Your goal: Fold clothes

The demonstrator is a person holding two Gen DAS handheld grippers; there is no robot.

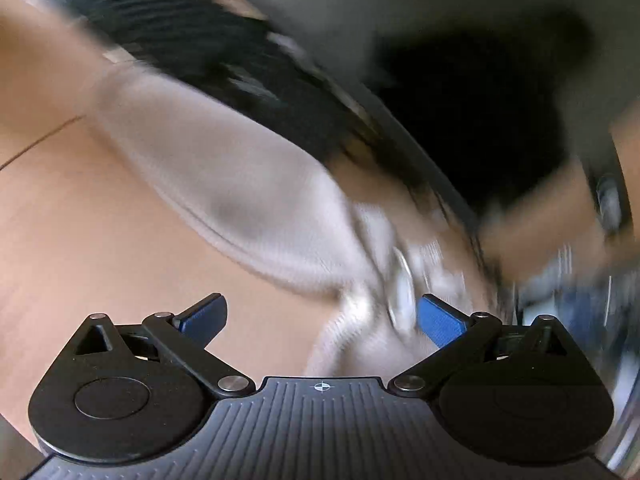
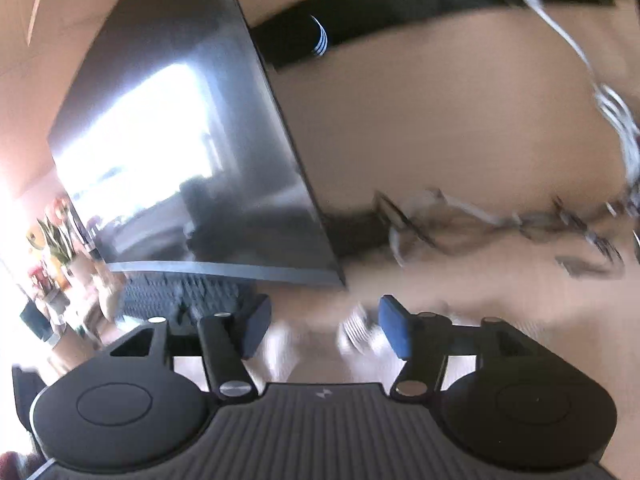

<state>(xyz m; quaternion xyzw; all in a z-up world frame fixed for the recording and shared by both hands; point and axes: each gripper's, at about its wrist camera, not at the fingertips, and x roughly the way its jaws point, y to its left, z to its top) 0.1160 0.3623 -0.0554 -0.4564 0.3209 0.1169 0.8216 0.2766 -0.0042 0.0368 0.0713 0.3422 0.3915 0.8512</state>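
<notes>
We see the left gripper (image 1: 320,318) with its blue-padded jaws spread wide, holding nothing. Just past its right pad lies the pale grey knitted garment (image 1: 240,196), spread on the light brown wooden tabletop (image 1: 80,240); a rumpled fold with a blurred whitish round piece sits beside that pad, and we cannot tell whether they touch. Beyond the garment runs a black keyboard (image 1: 168,36), heavily smeared by motion.

We find the right gripper (image 2: 322,330) likewise parted and empty, with blurred pale cloth below its gap. Ahead to its left stands a flat dark monitor screen (image 2: 180,160), tilted in the view and reflecting bright window light. A tangle of thin cables (image 2: 500,224) lies on the table to the right.
</notes>
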